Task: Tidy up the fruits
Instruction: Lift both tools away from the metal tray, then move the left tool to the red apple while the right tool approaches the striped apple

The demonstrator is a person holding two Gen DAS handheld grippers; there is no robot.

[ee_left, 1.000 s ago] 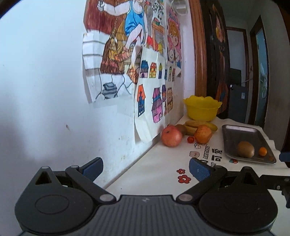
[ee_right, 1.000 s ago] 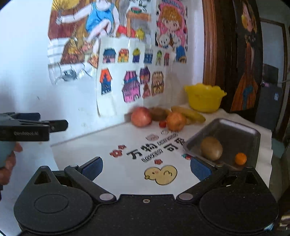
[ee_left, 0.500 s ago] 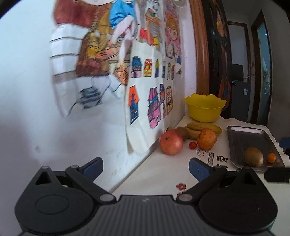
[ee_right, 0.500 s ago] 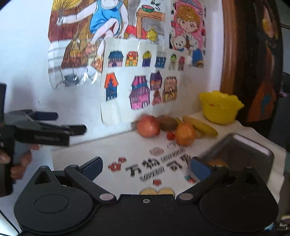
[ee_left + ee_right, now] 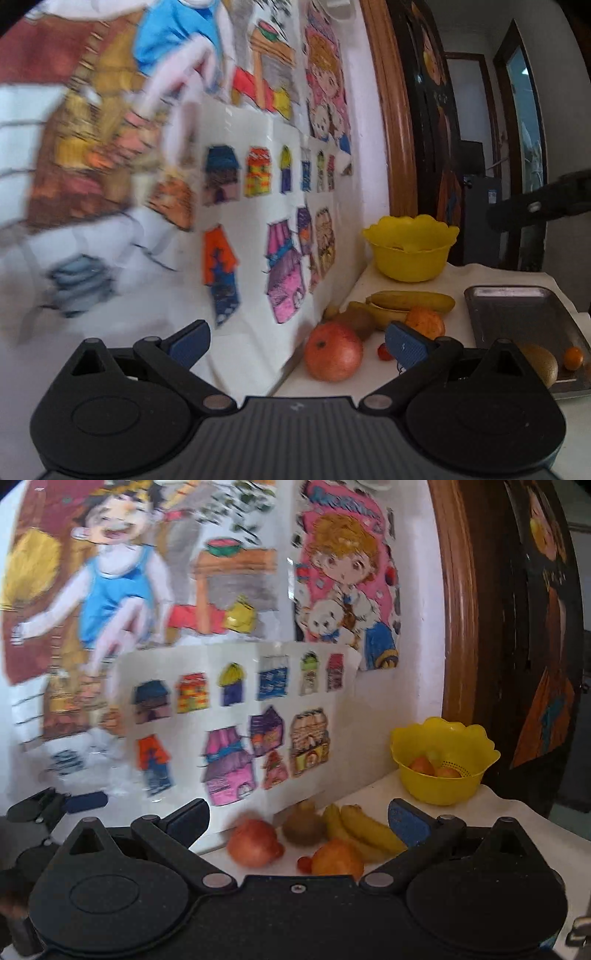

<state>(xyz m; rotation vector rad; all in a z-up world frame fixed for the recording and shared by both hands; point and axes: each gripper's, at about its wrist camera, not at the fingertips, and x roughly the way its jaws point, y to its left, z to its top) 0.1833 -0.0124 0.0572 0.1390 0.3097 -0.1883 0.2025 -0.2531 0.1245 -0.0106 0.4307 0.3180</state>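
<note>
**Both jaws held wide over the fruit at the wall edge**

The jaws of the left gripper (image 5: 297,341) are spread apart and nothing is held between them; the same is seen of the right gripper (image 5: 297,821), whose jaws are released and empty. Both are raised above the white tabletop (image 5: 458,273) and pointed toward the wall.

Just beyond the jaws, a cluster of fruit is gathered along the tabletop's wall edge: a red apple (image 5: 332,355), a kiwi (image 5: 356,320) behind it, an orange (image 5: 424,322), a small red cherry tomato (image 5: 384,351) between apple and orange, and the bananas (image 5: 410,301) lying further back. Toward the far corner a yellow bowl (image 5: 410,247) is set, and in the right wrist view some fruit is seen inside it. At the tabletop's opposite edge a metal tray (image 5: 517,314) is placed, with a second kiwi (image 5: 541,360) and a small orange fruit (image 5: 573,357) in its near end. Coloured drawings (image 5: 229,709) are taped to the wall.
</note>
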